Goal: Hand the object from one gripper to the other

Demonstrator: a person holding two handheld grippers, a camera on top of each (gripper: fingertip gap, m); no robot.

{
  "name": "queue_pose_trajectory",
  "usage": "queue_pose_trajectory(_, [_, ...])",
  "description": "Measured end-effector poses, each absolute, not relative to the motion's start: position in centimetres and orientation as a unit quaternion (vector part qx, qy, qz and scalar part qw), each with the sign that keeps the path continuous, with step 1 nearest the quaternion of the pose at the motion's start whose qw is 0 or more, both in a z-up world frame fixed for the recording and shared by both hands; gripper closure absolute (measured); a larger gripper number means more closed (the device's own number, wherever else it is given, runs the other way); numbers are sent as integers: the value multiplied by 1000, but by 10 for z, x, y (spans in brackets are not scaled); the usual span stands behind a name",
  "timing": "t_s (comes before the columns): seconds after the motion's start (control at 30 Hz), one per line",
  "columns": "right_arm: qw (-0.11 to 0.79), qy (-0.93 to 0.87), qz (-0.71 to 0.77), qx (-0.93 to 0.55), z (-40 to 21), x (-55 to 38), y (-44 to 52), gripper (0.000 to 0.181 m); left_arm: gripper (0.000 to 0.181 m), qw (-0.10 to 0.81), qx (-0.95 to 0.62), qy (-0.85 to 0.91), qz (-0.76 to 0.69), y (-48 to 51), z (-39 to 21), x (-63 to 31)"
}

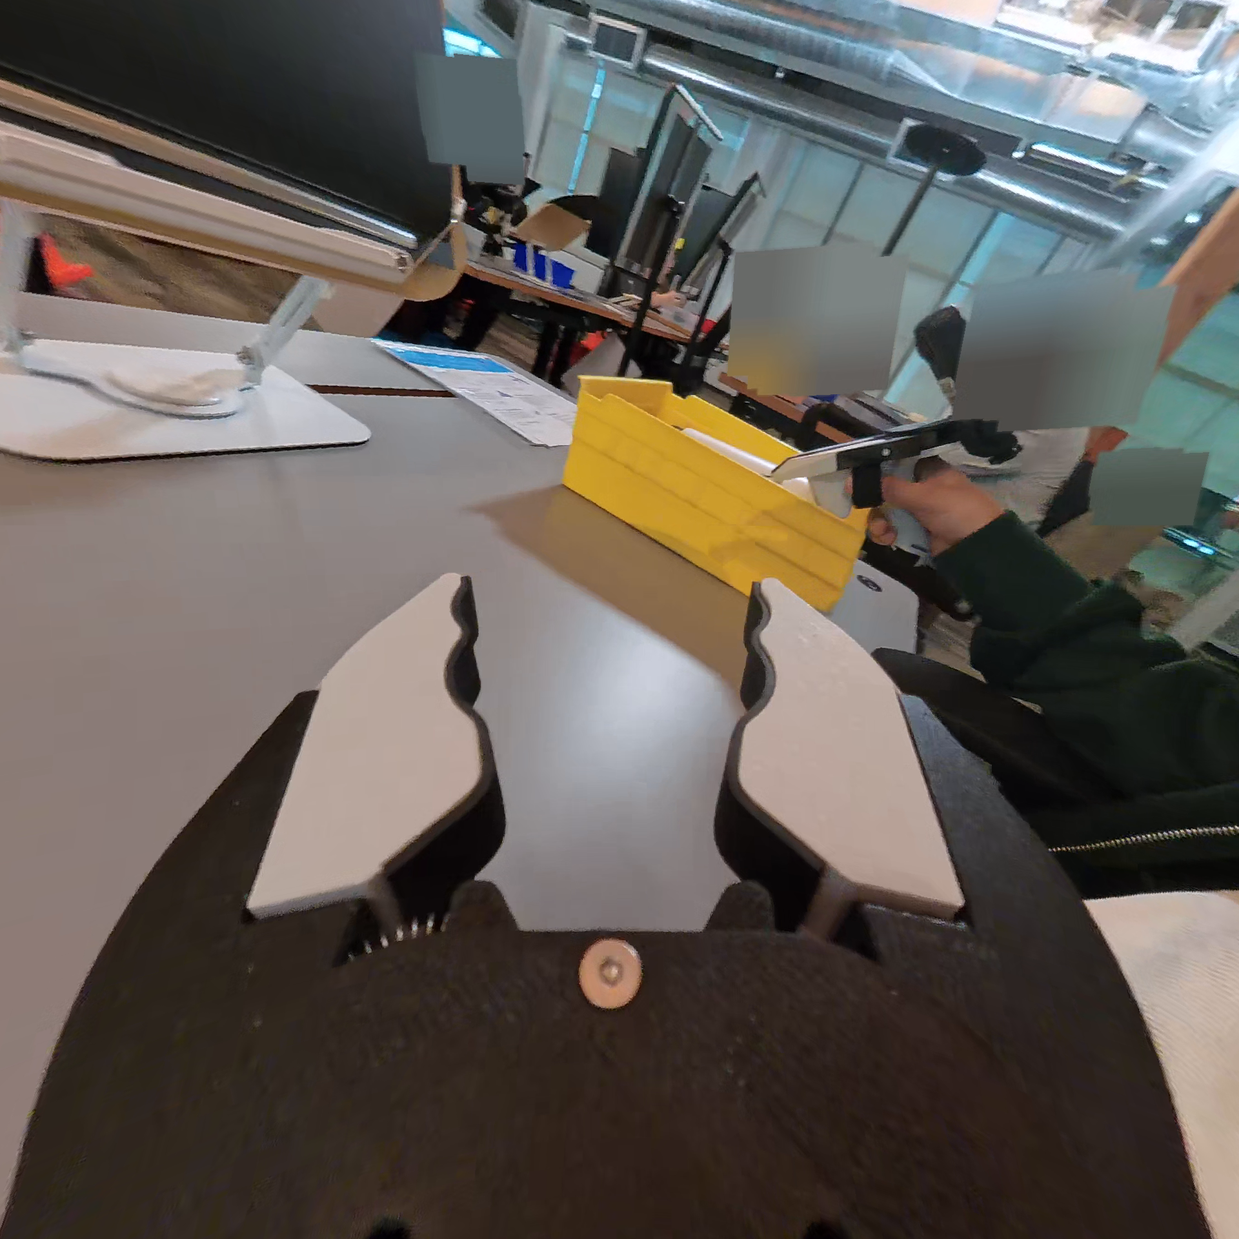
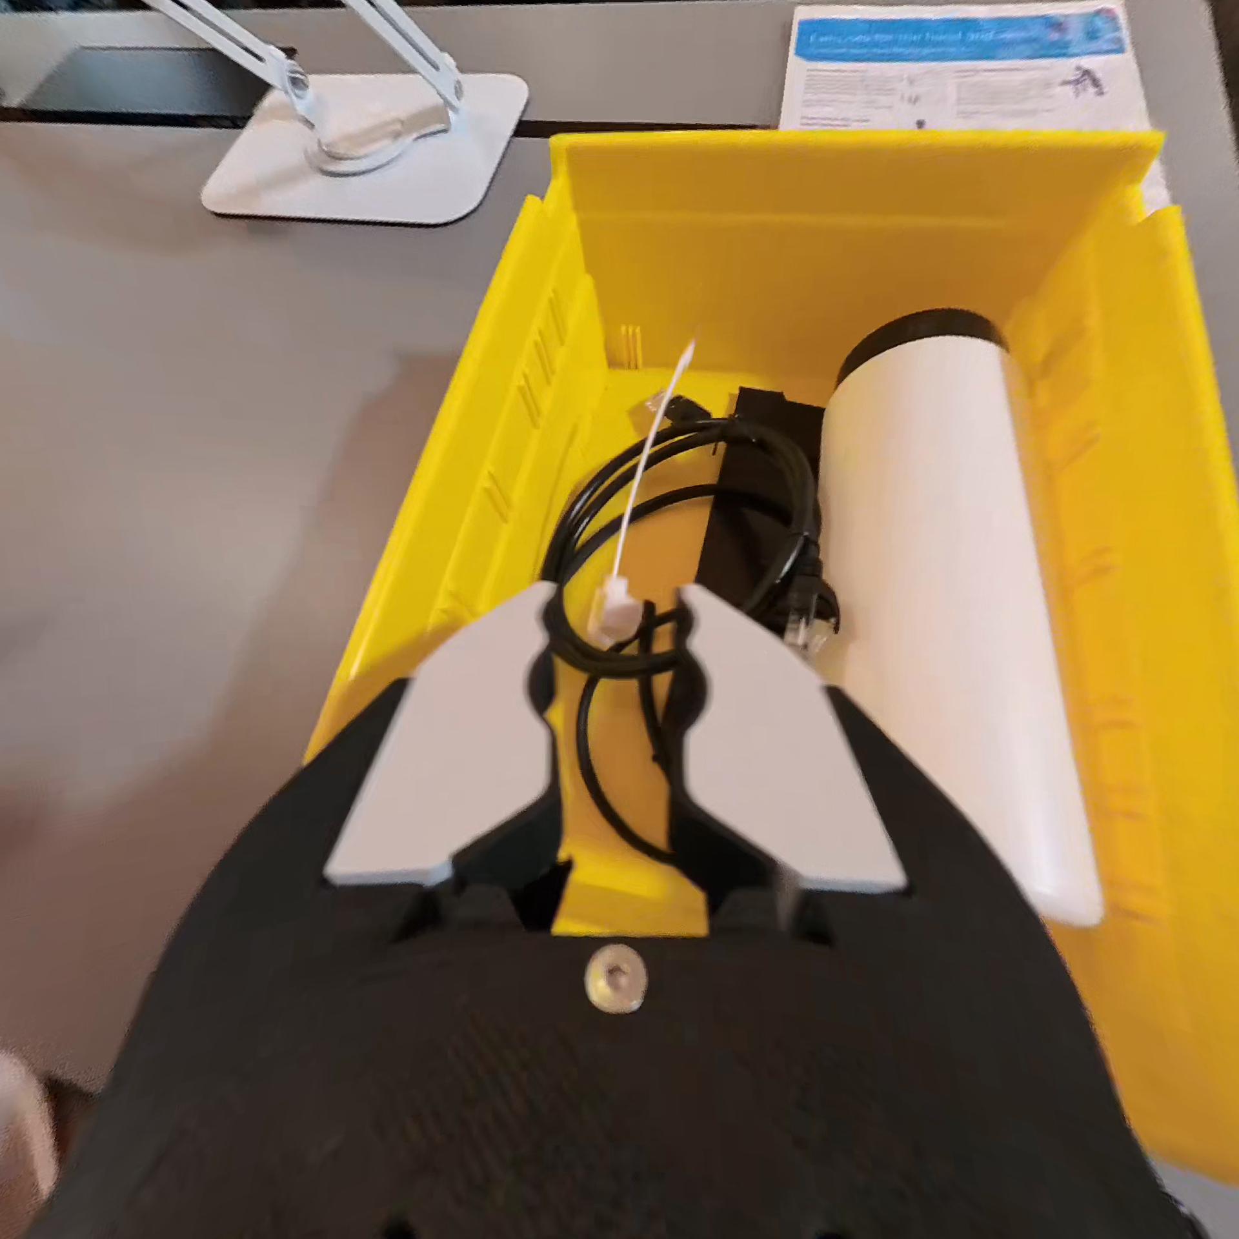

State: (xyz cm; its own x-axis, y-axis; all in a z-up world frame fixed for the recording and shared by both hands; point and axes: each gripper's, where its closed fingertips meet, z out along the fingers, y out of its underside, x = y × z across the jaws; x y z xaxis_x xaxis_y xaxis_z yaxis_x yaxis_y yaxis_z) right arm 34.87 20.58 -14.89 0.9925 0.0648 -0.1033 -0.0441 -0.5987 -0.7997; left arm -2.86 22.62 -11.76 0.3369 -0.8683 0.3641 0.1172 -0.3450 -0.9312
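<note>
Reaching into the yellow bin (image 2: 737,201), your right gripper (image 2: 615,607) has its fingers set either side of the coiled black cable (image 2: 677,462), just where a white zip tie (image 2: 613,613) binds the loops; they look narrowed around the bundle, but whether they truly pinch it I cannot tell. The coil lies flat on the bin floor straight ahead of the tips, its loops running away from you towards the far wall, with a white cylinder (image 2: 932,570) lying lengthwise just beside it on the right and a black block (image 2: 757,483) between them. Your left gripper (image 1: 610,600) hangs wide open and empty above the grey table (image 1: 201,603), well apart from the bin, which sits ahead and to its right. So the right hand is plainly the nearer one: I would judge the lift is yours to make there, then carry the cable leftward, loops hanging, towards the waiting open jaws
</note>
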Motion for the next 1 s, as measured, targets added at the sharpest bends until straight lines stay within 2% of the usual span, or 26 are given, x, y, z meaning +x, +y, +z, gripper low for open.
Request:
queue_pose_trajectory(0.03, [452, -10, 40, -891, -147, 352, 209, 131, 104, 501, -658, 279, -488, 225, -119, -35])
queue_pose_trajectory(0.07, [464, -16, 7, -886, -140, 354, 210, 123, 104, 509, -661, 270, -481, 224, -118, -41])
queue_pose_trajectory(0.17, [551, -57, -43, -831, -88, 325, 213, 126, 108, 536, -665, 234, -465, 223, -114, -60])
queue_pose_trajectory(0.27, [646, -109, 49, -754, -39, 235, 207, 139, 111, 552, -667, 197, -460, 226, -114, -72])
queue_pose_trajectory(0.33, [674, -153, 147, -707, -28, 163, 202, 146, 111, 546, -662, 187, -478, 223, -113, -70])
queue_pose_trajectory(0.43, [640, -199, 212, -711, -59, 90, 208, 146, 111, 509, -670, 214, -496, 214, -118, -56])
queue_pose_trajectory(0.5, [612, -215, 216, -730, -92, 66, 215, 146, 120, 481, -678, 254, -495, 207, -124, -47])
queue_pose_trajectory(0.67, [555, -215, 288, -750, -137, 47, 203, 146, 128, 447, -694, 348, -444, 207, -146, -34])
queue_pose_trajectory(0.77, [509, -223, 272, -786, -162, 56, 199, 147, 130, 438, -701, 367, -427, 215, -154, -27])
queue_pose_trajectory(1.0, [482, -171, 378, -772, -159, 46, 192, 146, 132, 461, -713, 353, -394, 233, -153, -36])
